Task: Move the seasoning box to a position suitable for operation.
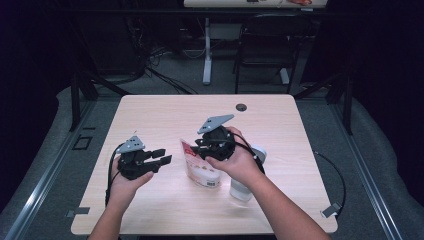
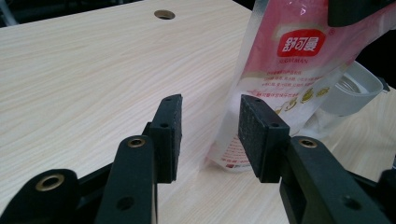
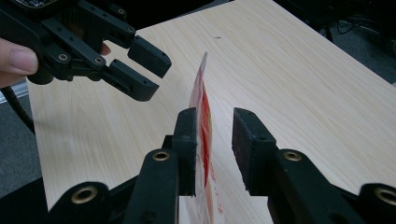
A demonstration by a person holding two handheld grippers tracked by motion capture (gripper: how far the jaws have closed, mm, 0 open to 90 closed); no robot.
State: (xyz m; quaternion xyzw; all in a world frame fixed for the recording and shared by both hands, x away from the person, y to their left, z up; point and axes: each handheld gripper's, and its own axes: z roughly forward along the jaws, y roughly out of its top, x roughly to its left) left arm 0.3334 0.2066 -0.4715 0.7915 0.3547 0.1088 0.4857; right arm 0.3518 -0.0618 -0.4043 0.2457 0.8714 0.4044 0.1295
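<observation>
While left gripper (image 1: 161,159) gapes, pouch (image 1: 200,167) seemingly unpinched between right gripper (image 3: 212,140) pads.

Pouch (image 2: 285,88), clear plastic with pink-red print, standing on the table just beside a white cup (image 2: 350,88): red label panel near its top carries three white Chinese characters, 舒可曼; directly beneath the panel a line of small Latin capitals, apparently "SUGARMAN"; finer print lower down is too small to read.
</observation>
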